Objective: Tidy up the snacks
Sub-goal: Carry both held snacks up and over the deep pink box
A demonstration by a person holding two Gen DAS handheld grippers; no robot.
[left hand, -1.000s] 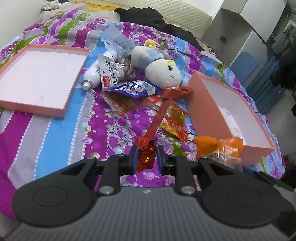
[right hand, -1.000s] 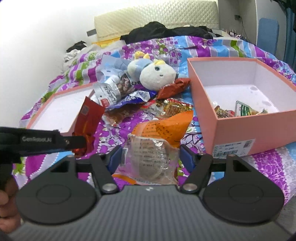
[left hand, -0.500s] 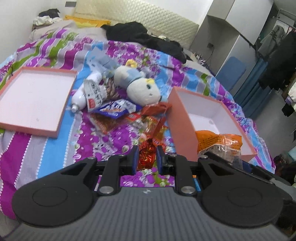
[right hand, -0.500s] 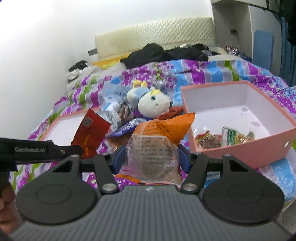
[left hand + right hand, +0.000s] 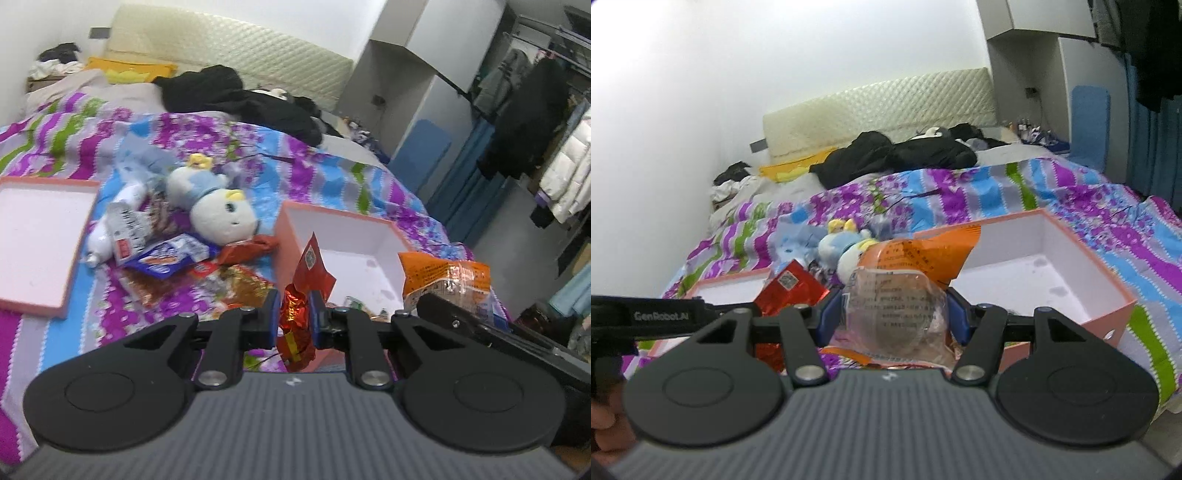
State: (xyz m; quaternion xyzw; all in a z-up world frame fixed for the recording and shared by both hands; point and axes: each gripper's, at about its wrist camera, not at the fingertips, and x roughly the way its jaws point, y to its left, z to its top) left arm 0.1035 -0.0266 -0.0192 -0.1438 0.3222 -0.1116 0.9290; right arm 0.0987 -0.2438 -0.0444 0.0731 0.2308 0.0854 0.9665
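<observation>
A red foil snack packet (image 5: 310, 273) stands upright between the fingers of my left gripper (image 5: 293, 310), whose jaws are closing tighter on it. It hangs over the near corner of the deep pink box (image 5: 286, 236). My right gripper (image 5: 892, 317) is shut on an orange and clear snack bag (image 5: 916, 258), held in front of the same pink box (image 5: 1108, 295). That bag (image 5: 443, 277) also shows at the right of the left wrist view. The red packet (image 5: 792, 288) appears at the left of the right wrist view. A few small snacks (image 5: 354, 302) lie on the box floor.
Loose snacks, among them a blue packet (image 5: 166, 258) and a white bottle (image 5: 107, 229), lie on the striped bedspread beside a plush toy (image 5: 218, 214). The shallow pink lid (image 5: 37, 236) lies at the left. Dark clothes (image 5: 240, 96) sit near the headboard.
Both grippers have risen off the bedspread with their packets and moved toward the deep pink box. The red packet's far end, earlier trailing on the bed, now stands free in the air.
</observation>
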